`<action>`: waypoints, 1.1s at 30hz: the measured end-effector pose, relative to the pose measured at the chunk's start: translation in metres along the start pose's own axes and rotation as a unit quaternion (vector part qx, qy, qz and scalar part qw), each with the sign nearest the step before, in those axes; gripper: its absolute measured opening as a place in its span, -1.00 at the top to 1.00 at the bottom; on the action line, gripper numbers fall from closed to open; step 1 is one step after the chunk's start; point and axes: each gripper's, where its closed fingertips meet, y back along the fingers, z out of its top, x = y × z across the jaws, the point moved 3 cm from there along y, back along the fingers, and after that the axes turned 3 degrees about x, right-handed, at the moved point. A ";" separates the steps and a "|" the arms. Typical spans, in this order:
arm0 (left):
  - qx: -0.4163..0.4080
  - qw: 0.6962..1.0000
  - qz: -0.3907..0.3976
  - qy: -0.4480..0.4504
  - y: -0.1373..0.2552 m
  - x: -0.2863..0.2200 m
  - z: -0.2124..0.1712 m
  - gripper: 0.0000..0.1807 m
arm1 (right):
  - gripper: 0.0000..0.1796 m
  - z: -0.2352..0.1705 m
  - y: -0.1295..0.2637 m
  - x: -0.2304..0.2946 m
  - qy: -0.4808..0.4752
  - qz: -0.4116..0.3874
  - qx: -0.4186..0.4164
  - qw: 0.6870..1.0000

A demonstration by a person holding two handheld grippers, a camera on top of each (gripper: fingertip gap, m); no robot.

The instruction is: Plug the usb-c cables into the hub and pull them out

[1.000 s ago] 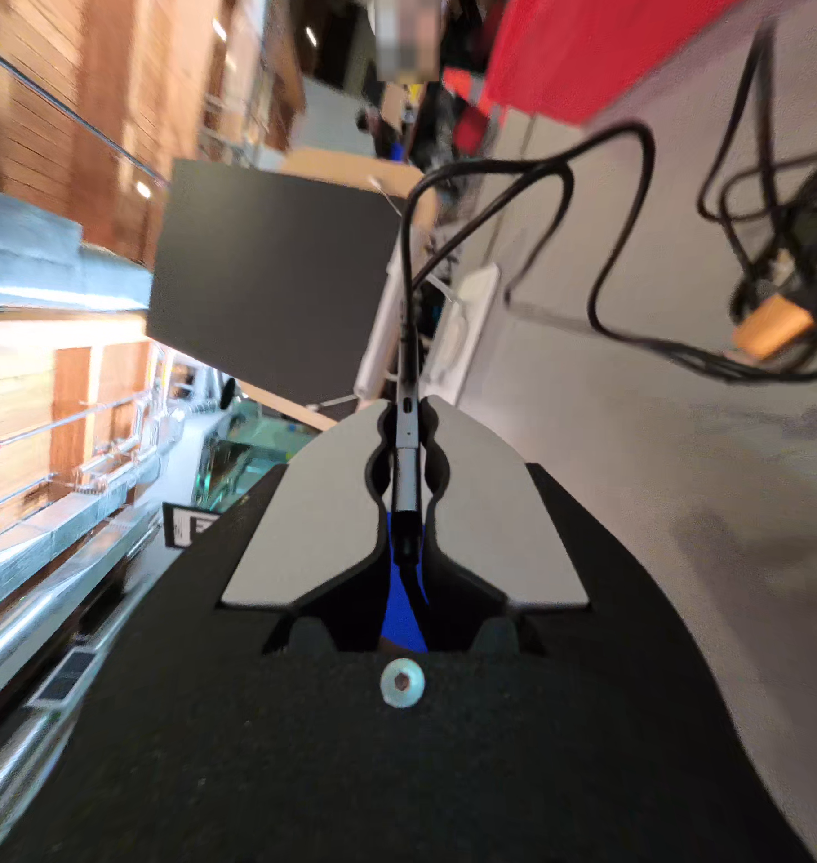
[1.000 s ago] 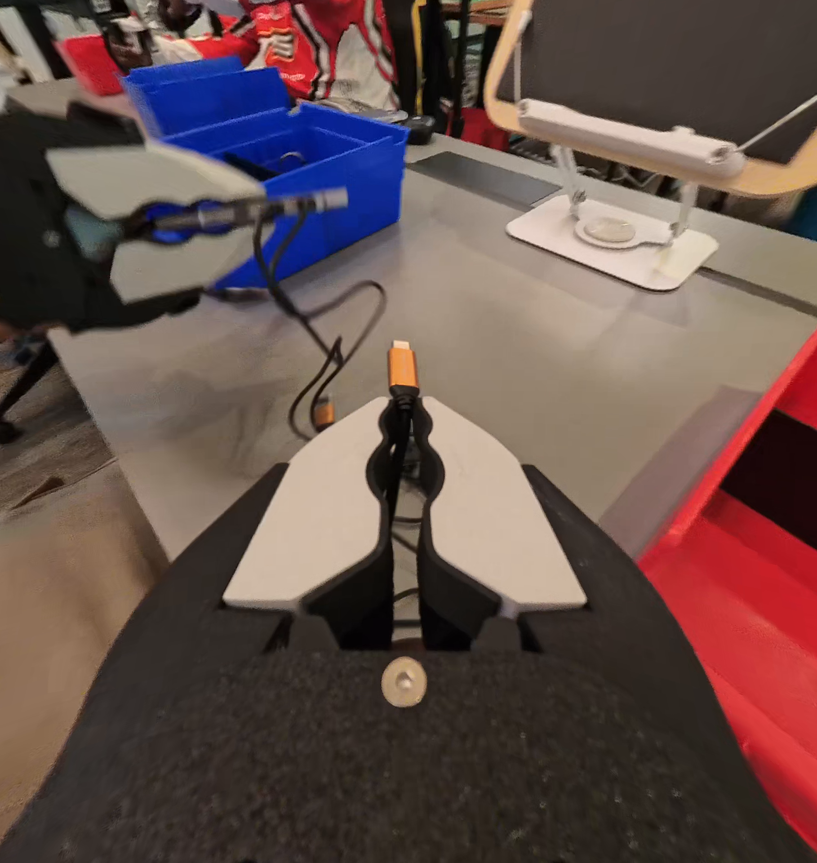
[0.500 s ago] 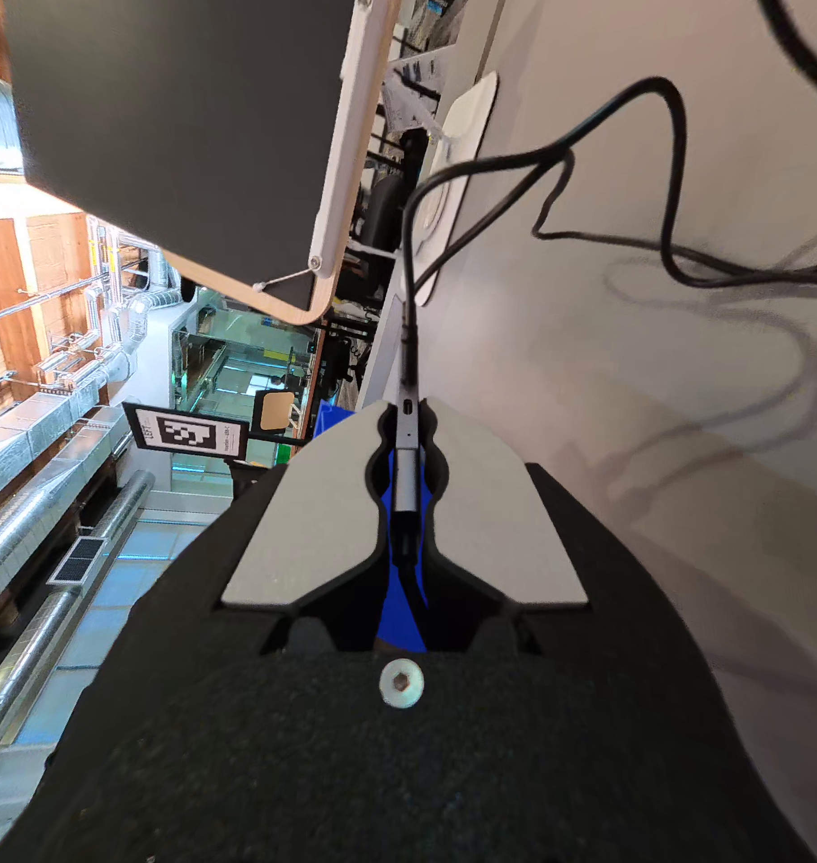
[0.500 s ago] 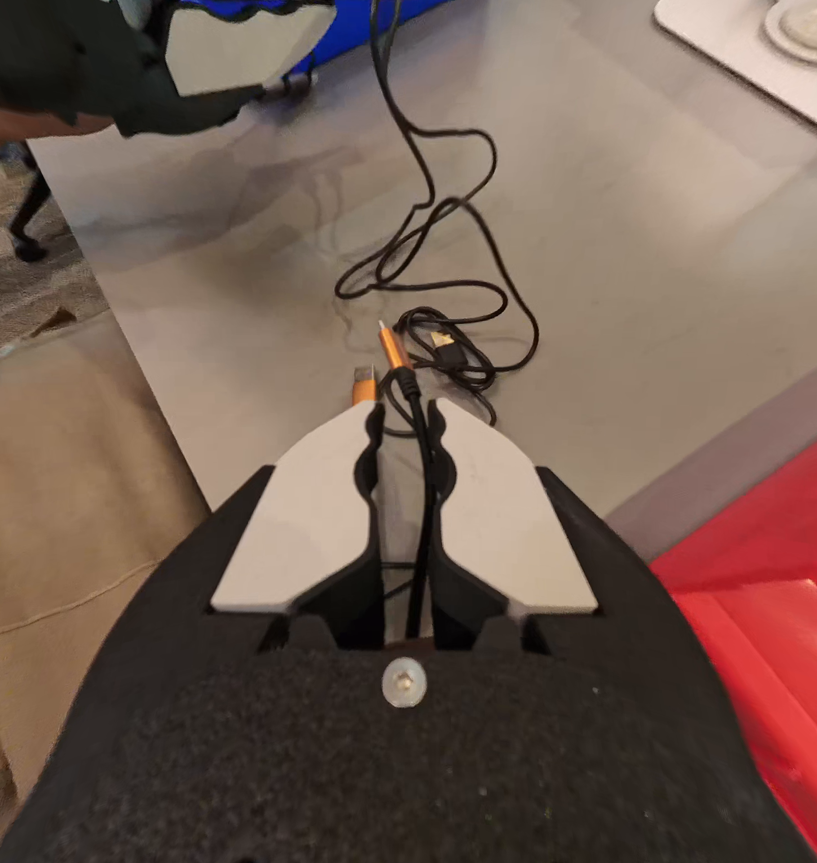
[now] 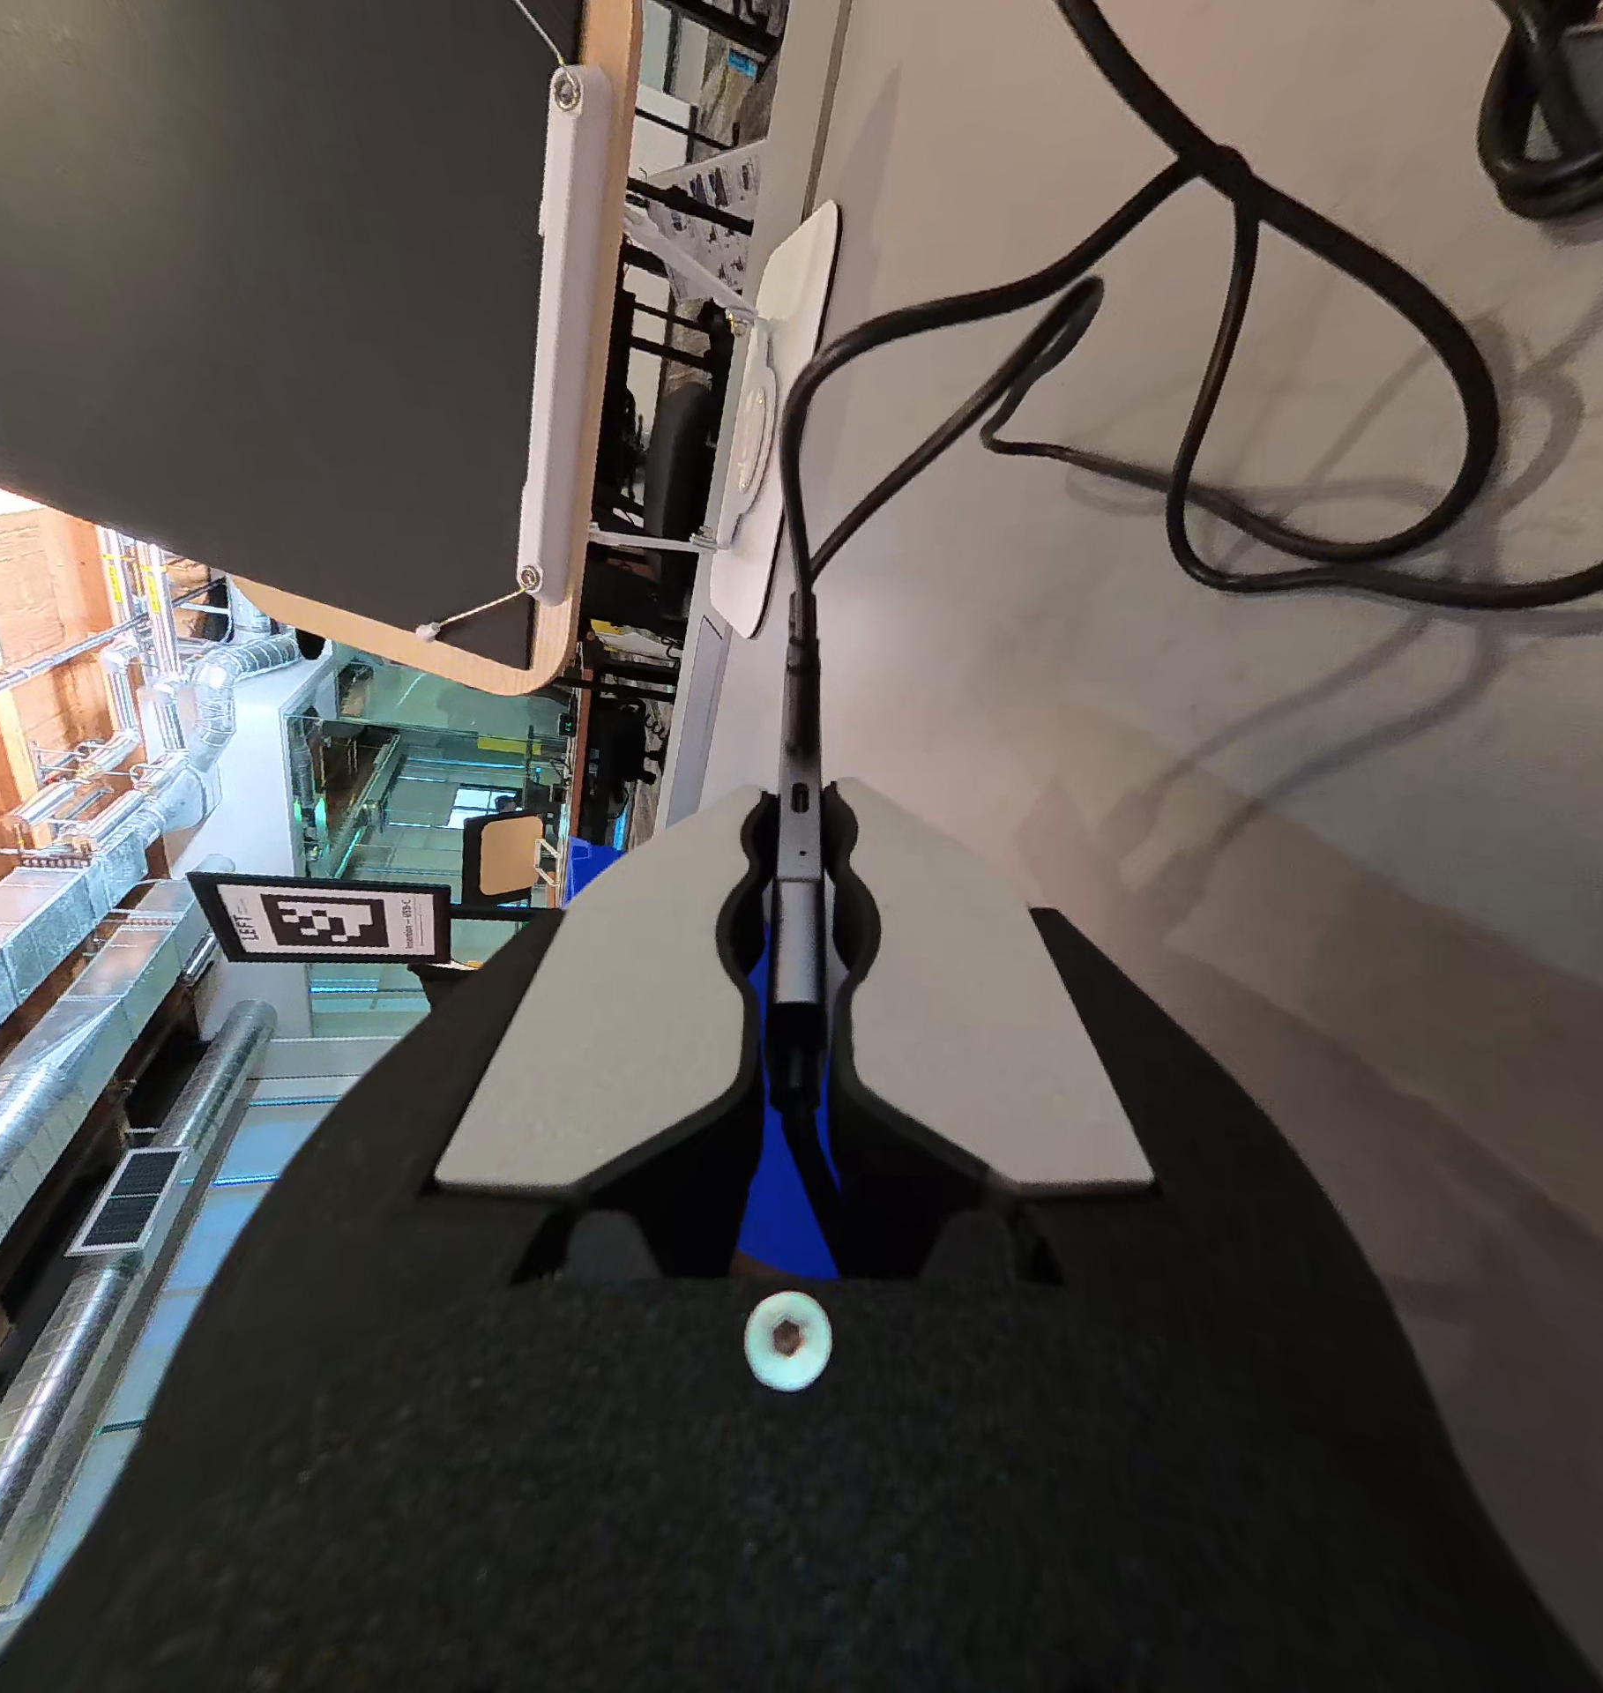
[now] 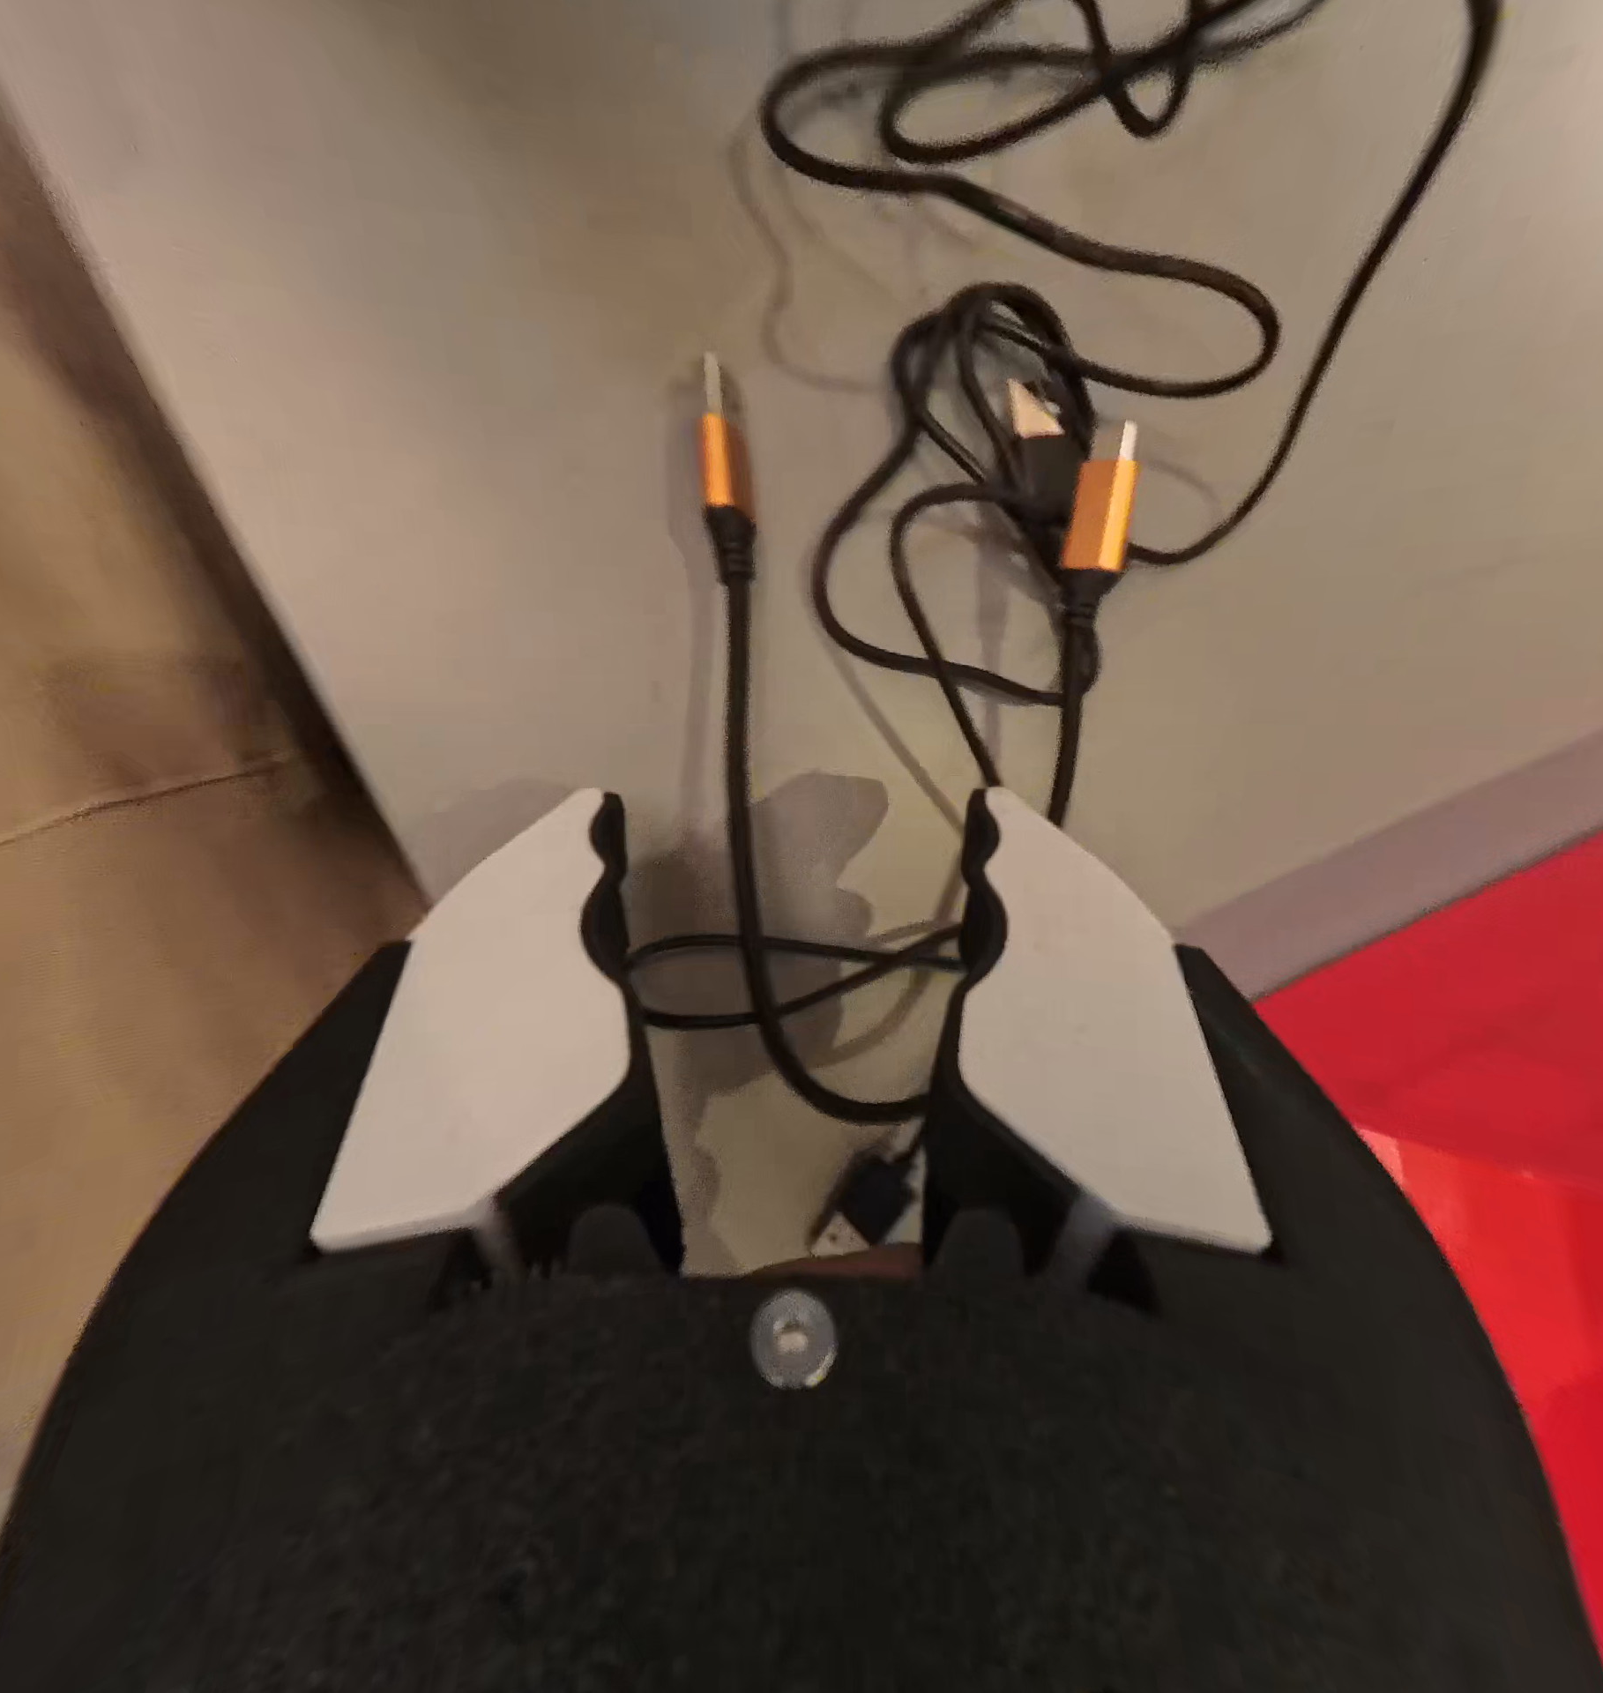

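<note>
Slim grey metal usb-c hub (image 5: 800, 902) sits clamped edge-on between the two grey fingers of the left gripper (image 5: 798, 797), its narrow end poking just past the fingertips. A small port slot shows on the edge facing the camera. A black plug enters the far end of the hub, and its thin black cable (image 5: 1008, 385) arcs away ahead of the fingers and loops over the grey tabletop (image 5: 1146, 824) to the right of them. Another black lead leaves the hub's rear end, between the finger bases. To the left of the fingers: a dark panel with a pale wooden rim (image 5: 257, 275) on a white stand.

Right gripper (image 6: 793, 806) hangs over the same tabletop, fingers spread wide, holding nothing. Ahead of the gap lies an orange-sleeved usb-c plug (image 6: 723, 458), tip pointing away; its black cord runs back between the fingers. Ahead of the right finger, a second, wider orange-sleeved plug (image 6: 1100, 513) rests on a tangle of black cable, just beside a black plug with a pale tip (image 6: 1041, 435). Another small black connector (image 6: 857, 1209) lies between the finger bases. A red surface (image 6: 1467, 1054) lies to the right of the fingers.
</note>
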 end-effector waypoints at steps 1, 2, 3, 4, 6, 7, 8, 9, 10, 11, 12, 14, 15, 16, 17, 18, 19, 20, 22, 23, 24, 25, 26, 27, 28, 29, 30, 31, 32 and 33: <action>0.000 1.000 -0.002 0.001 0.000 0.000 0.000 0.90 | 0.22 -0.003 -0.003 -0.004 0.001 -0.010 0.008 1.000; -0.001 1.000 -0.003 0.003 0.001 0.000 0.000 0.90 | 0.22 -0.005 -0.005 -0.008 0.002 -0.019 0.013 1.000; -0.002 1.000 -0.004 0.003 0.001 0.000 0.000 0.90 | 0.19 -0.005 -0.004 -0.013 -0.001 -0.033 0.012 0.999; -0.003 1.000 -0.006 0.001 0.000 0.000 0.000 0.90 | 0.18 -0.005 -0.002 -0.017 -0.008 -0.035 0.005 0.999; -0.004 1.000 -0.009 -0.004 0.000 -0.003 0.001 0.90 | 0.13 -0.004 -0.001 -0.020 -0.036 -0.009 -0.008 0.999; -0.004 1.000 -0.010 -0.007 0.000 -0.004 0.002 0.90 | 0.06 -0.005 -0.004 -0.022 -0.046 0.002 -0.004 0.999; -0.004 1.000 -0.011 -0.009 0.000 -0.005 0.002 0.90 | 0.00 -0.008 -0.008 -0.024 -0.047 0.006 0.009 0.999; -0.004 1.000 -0.013 -0.011 0.000 -0.005 0.003 0.90 | -0.05 -0.010 -0.012 -0.024 -0.044 0.010 0.021 0.999; -0.005 1.000 -0.014 -0.012 0.000 -0.006 0.003 0.91 | -0.05 -0.009 -0.014 -0.023 -0.046 0.018 0.021 0.999; -0.005 1.000 -0.017 -0.013 0.000 -0.007 0.004 0.91 | -0.05 -0.007 -0.015 -0.022 -0.050 0.030 0.018 0.998; -0.005 1.000 -0.019 -0.015 0.000 -0.008 0.004 0.91 | -0.03 -0.007 -0.016 -0.021 -0.048 0.034 0.024 0.998; -0.006 1.000 -0.017 -0.018 0.001 -0.008 0.004 0.91 | 0.08 -0.007 -0.014 -0.018 -0.041 0.038 0.030 0.998; -0.006 1.000 -0.018 -0.017 0.001 -0.008 0.004 0.91 | 0.12 -0.008 -0.013 -0.017 -0.036 0.036 0.033 0.998; -0.006 1.000 -0.018 -0.017 0.001 -0.008 0.004 0.91 | 0.16 -0.010 -0.013 -0.018 -0.033 0.032 0.038 0.998; -0.007 1.000 -0.018 -0.017 0.001 -0.008 0.004 0.91 | 0.22 -0.010 -0.012 -0.019 -0.032 0.029 0.041 0.998; -0.007 1.000 -0.018 -0.018 0.001 -0.008 0.005 0.91 | 0.31 -0.011 -0.012 -0.021 -0.030 0.021 0.044 0.998; -0.007 1.000 -0.019 -0.019 0.000 -0.009 0.005 0.91 | 0.38 -0.013 -0.011 -0.023 -0.027 0.010 0.048 0.998; -0.008 1.000 -0.019 -0.021 0.000 -0.009 0.005 0.91 | 0.42 -0.013 -0.010 -0.024 -0.023 0.003 0.050 0.998; -0.010 0.999 -0.019 -0.024 0.001 -0.010 0.006 0.91 | 0.45 -0.014 -0.007 -0.024 -0.017 -0.006 0.051 0.999; -0.010 0.999 -0.019 -0.025 0.001 -0.011 0.006 0.91 | 0.48 -0.014 -0.004 -0.025 -0.014 -0.012 0.051 0.999; -0.011 0.999 -0.019 -0.024 0.001 -0.010 0.006 0.91 | 0.51 -0.014 -0.002 -0.024 -0.012 -0.016 0.047 0.999; -0.011 1.000 -0.018 -0.023 0.001 -0.010 0.006 0.91 | 0.55 -0.014 0.001 -0.023 -0.011 -0.015 0.044 0.999; -0.012 1.000 -0.018 -0.023 0.001 -0.010 0.006 0.91 | 0.58 -0.014 0.003 -0.023 -0.010 -0.014 0.042 0.999; -0.012 0.999 -0.018 -0.024 0.000 -0.010 0.006 0.91 | 0.62 -0.015 0.005 -0.022 -0.010 -0.013 0.041 0.999; -0.011 0.999 -0.018 -0.025 0.000 -0.010 0.006 0.91 | 0.68 -0.016 0.006 -0.022 -0.009 -0.013 0.044 0.999; -0.012 0.999 -0.018 -0.026 0.000 -0.010 0.006 0.91 | 0.74 -0.018 0.007 -0.022 -0.008 -0.012 0.047 0.999; -0.012 0.999 -0.018 -0.027 0.001 -0.010 0.006 0.91 | 0.80 -0.020 0.008 -0.022 -0.007 -0.008 0.049 0.999; -0.012 0.999 -0.018 -0.027 0.001 -0.011 0.007 0.91 | 0.86 -0.021 0.009 -0.021 -0.004 -0.004 0.049 0.999; -0.012 0.999 -0.018 -0.028 0.001 -0.010 0.007 0.91 | 0.93 -0.022 0.010 -0.021 -0.003 -0.002 0.047 0.999; -0.013 0.999 -0.017 -0.028 0.001 -0.010 0.007 0.91 | 0.93 -0.022 0.011 -0.021 -0.001 -0.003 0.046 0.999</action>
